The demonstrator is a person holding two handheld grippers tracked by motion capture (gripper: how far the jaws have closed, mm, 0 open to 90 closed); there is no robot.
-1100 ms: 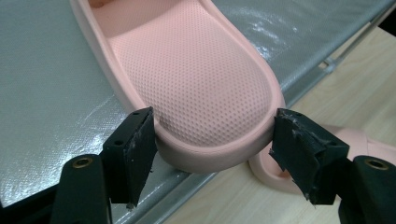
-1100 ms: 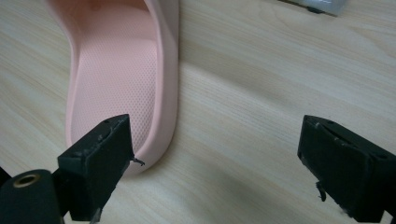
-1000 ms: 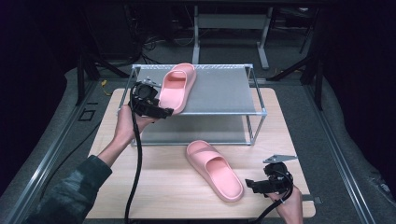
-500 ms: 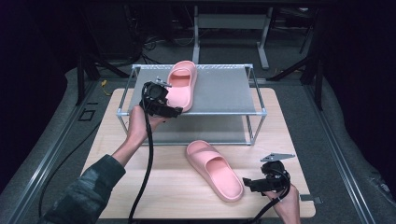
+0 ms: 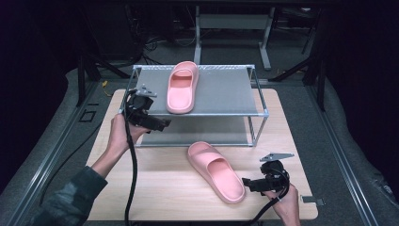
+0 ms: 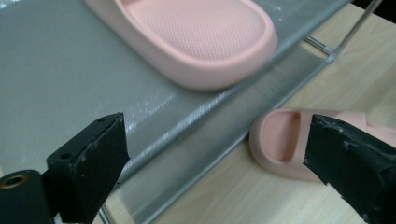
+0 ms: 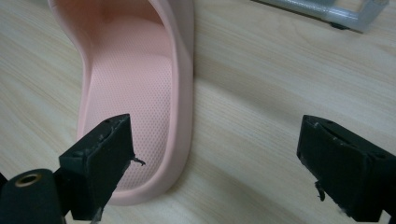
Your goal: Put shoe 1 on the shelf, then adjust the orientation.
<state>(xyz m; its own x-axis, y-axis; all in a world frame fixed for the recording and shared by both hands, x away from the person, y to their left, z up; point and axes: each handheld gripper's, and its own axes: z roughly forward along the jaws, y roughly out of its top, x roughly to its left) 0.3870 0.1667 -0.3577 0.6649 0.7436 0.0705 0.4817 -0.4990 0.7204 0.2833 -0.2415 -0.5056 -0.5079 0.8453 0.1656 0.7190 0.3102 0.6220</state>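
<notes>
Right gripper (image 5: 248,182): at about 5 o'clock on the tabletop (image 5: 160,197), held low in the person's right hand (image 5: 284,205). Fingers (image 7: 98,161) released and spread wide, grasping nothing. They point at the heel of the near slipper, which suggests a line-up for a pick.

Near slipper (image 5: 215,171): pink, sole down on the tabletop near its centre, heel toward 5 o'clock, toe toward the rack. In the right gripper view its heel rim lies just beside the left-hand finger; contact cannot be told.

Left gripper (image 5: 162,125): at about 9 o'clock, raised by the left hand (image 5: 120,136) beside the rack's front-left corner. Fingers (image 6: 91,161) released, wide apart and empty, level with the top shelf edge.

Rack (image 5: 256,113): two grey shelves in a metal frame, standing from centre toward 12 o'clock.

Far slipper (image 5: 181,87): pink, lying flat on the top shelf, heel toward the front edge, apart from the left gripper. Judged already stowed.

Judgement: pair likely being shelved; near slipper remains.
</notes>
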